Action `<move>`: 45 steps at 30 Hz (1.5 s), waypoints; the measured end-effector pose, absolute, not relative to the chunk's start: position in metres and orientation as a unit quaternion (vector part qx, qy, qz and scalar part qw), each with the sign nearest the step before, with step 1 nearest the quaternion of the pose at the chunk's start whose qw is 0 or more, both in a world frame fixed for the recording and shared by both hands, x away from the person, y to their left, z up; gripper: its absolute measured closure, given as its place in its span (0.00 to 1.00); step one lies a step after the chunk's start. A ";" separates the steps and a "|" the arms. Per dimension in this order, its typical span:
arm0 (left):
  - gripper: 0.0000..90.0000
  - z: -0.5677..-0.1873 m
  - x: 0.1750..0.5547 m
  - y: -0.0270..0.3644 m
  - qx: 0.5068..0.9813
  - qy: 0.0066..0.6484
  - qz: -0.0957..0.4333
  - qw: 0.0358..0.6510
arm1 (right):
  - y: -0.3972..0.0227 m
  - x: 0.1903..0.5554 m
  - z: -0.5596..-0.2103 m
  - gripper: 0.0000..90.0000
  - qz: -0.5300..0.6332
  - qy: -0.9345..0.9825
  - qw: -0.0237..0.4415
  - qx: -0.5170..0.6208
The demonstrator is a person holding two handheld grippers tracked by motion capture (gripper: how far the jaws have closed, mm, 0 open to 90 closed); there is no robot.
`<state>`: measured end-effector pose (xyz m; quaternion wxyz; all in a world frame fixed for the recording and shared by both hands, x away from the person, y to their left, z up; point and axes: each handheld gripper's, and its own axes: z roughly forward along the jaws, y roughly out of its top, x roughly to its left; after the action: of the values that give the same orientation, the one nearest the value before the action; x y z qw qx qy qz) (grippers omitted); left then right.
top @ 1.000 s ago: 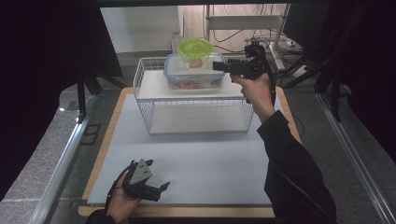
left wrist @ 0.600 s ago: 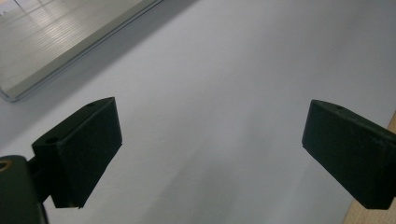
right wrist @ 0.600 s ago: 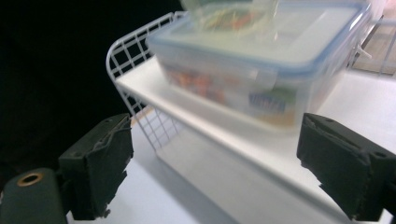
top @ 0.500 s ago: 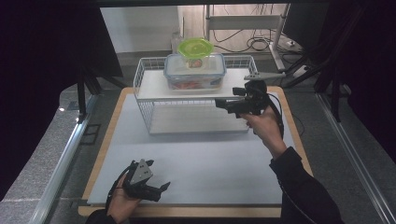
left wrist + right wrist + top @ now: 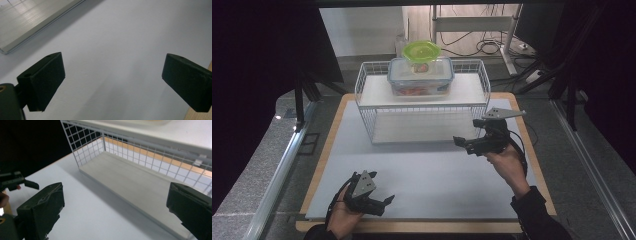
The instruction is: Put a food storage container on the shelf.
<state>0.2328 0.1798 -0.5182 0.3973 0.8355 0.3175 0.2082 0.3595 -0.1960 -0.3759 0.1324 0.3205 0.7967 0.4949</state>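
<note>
The right gripper [image 5: 462, 144], jaws just opened wide and empty, points at nine o'clock before the rack [image 5: 422, 107]; the left gripper [image 5: 384, 202] gapes empty over the bench [image 5: 437, 175].

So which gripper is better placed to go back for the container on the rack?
Right. The right gripper hangs open just in front of the rack, near the container on its top shelf. The left gripper sits open at the near table edge, far off.

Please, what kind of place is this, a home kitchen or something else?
Probably a lab or recording workstation, not a kitchen. A white mat on a wooden board carries a wire shelf rack, dark screens stand around the table, and loose cables lie on the floor behind.
</note>
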 end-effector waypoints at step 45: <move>0.04 -0.523 0.235 0.177 0.846 0.315 0.189 0.386 | -0.235 0.286 -0.503 0.01 0.393 0.835 0.151 0.355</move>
<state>0.2347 0.1774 -0.5231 0.3860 0.8462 0.3151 0.1887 0.2856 -0.2350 -0.5029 0.1508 0.3551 0.8346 0.3932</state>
